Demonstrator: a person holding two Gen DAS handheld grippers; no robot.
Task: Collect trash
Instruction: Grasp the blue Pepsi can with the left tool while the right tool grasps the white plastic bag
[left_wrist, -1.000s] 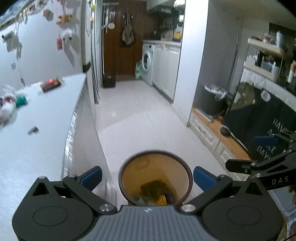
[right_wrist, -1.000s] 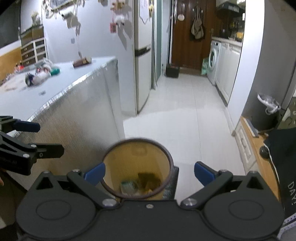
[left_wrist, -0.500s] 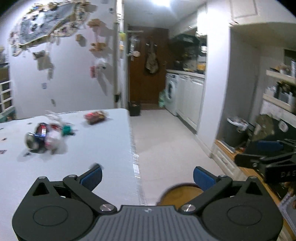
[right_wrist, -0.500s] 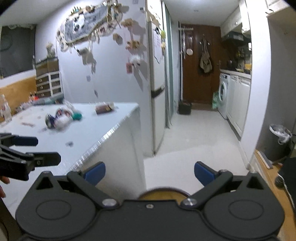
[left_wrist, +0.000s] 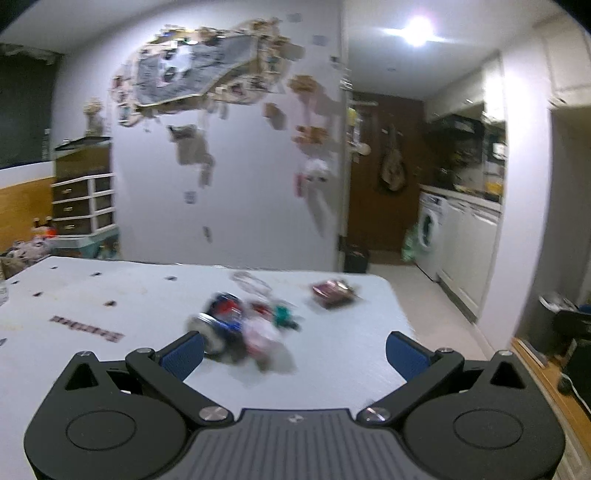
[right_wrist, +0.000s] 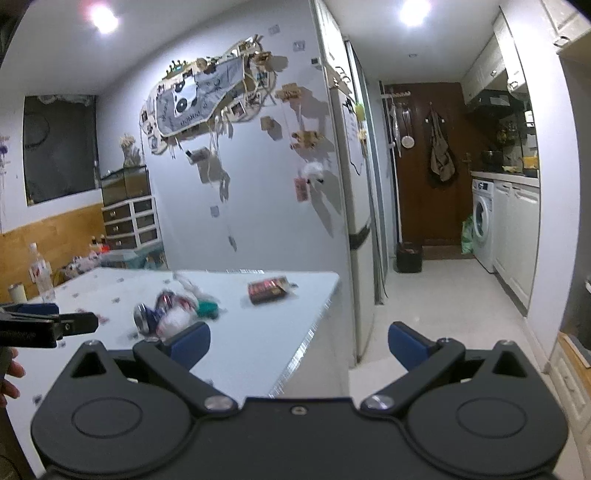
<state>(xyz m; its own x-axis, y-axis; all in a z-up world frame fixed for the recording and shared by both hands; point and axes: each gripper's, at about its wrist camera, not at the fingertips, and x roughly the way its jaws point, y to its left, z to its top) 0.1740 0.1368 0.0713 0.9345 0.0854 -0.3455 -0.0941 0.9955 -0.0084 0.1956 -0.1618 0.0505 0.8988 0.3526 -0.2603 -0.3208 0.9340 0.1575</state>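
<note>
Trash lies on the white table (left_wrist: 110, 354): a crushed blue and red can (left_wrist: 218, 321) with a pale crumpled wrapper (left_wrist: 262, 336) and a teal piece (left_wrist: 282, 315) beside it, and a dark red snack packet (left_wrist: 332, 291) farther right. My left gripper (left_wrist: 295, 350) is open just short of the can, nothing between its fingers. The right wrist view shows the same can (right_wrist: 155, 314), the packet (right_wrist: 267, 290) and the table (right_wrist: 258, 332). My right gripper (right_wrist: 299, 341) is open and empty over the table's right edge. The left gripper's fingers (right_wrist: 48, 325) show at the far left.
A fridge (right_wrist: 351, 221) stands right behind the table's far corner. A corridor of pale floor (right_wrist: 443, 314) runs to a dark door, with a washing machine (right_wrist: 484, 225) on the right. A plastic bottle (right_wrist: 40, 273) stands at the table's far left. A person's hand (right_wrist: 9, 376) shows at the left edge.
Both grippers have swung up from the bin on the floor to face the table. The bin has dropped out of view and the trash pile now lies close ahead of the left gripper.
</note>
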